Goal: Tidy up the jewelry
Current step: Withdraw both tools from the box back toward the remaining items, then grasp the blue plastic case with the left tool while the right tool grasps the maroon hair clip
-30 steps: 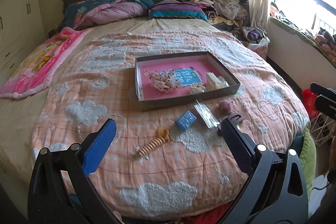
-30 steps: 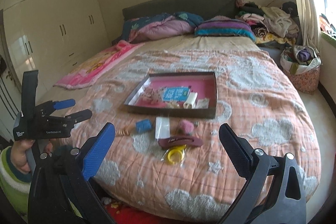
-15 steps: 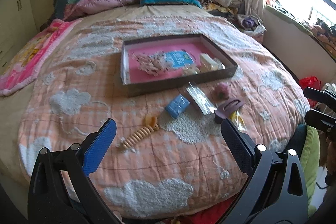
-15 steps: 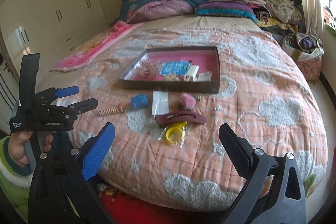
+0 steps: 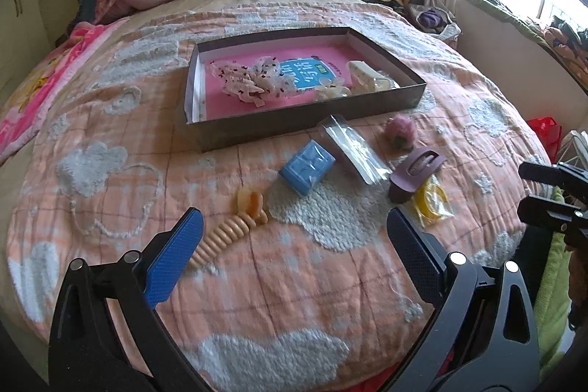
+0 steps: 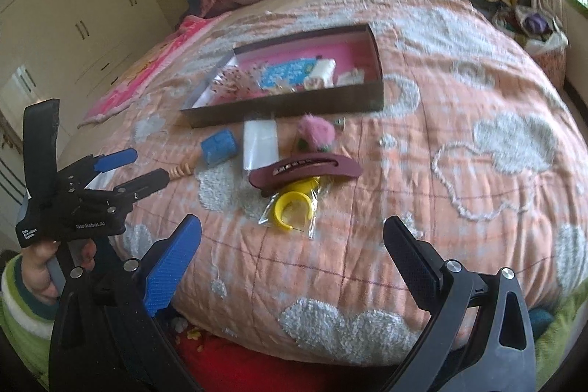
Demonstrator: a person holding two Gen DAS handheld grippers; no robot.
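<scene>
Hovering spread and empty, both the left gripper [image 5: 292, 237] and right gripper [image 6: 292, 245] hang over the bed [image 5: 110, 135]. A few pieces sit inside the tray [image 5: 294, 125]. The hair clip [image 6: 305, 169], yellow ring [image 6: 294, 210], blue box [image 5: 307, 168] and spiral tie [image 5: 224, 237] wait outside, near it.

Quilt [image 5: 110, 120]: soft cloth, nubby tufted cloud patches. Tray [image 5: 312, 120]: matt dark card walls. Hair claw [image 6: 305, 169]: smooth matt maroon plastic. Yellow ring [image 6: 292, 210]: glossy plastic inside crinkled clear bag. Pompom [image 5: 400, 133]: fuzzy pink.
</scene>
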